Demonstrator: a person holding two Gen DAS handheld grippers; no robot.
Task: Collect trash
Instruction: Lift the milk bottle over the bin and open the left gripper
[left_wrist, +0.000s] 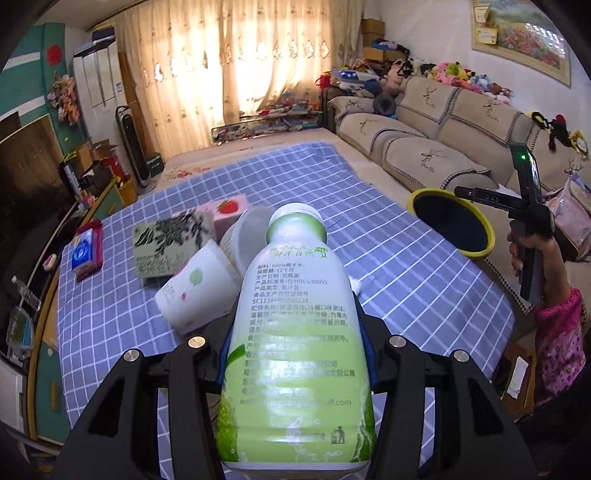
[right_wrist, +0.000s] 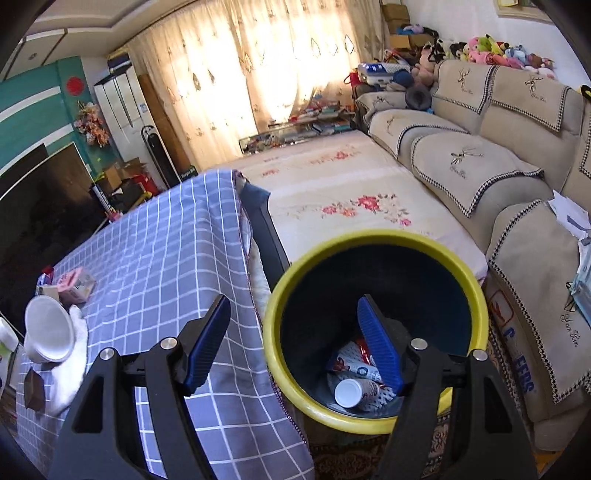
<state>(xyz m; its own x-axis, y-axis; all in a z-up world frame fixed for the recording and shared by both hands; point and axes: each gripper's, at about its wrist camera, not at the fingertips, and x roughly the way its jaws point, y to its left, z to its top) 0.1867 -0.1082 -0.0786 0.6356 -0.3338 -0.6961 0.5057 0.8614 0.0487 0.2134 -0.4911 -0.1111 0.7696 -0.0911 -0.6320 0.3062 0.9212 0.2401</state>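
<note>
Left wrist view: the left gripper (left_wrist: 295, 354) pinches a green-and-white bottle (left_wrist: 295, 332) between its jaws, cap pointing forward, above the checked tablecloth (left_wrist: 388, 266). Just ahead and left of the jaws lies a tipped paper cup (left_wrist: 195, 291); far to the right is the yellow-rimmed bin (left_wrist: 452, 223).

Right wrist view: the right gripper (right_wrist: 295, 347) has its jaws spread wide, holding nothing. The bin (right_wrist: 373, 424) sits below them, its near rim between the fingers, with a white-capped bottle (right_wrist: 354, 393) and wrappers inside beneath the right jaw.
</note>
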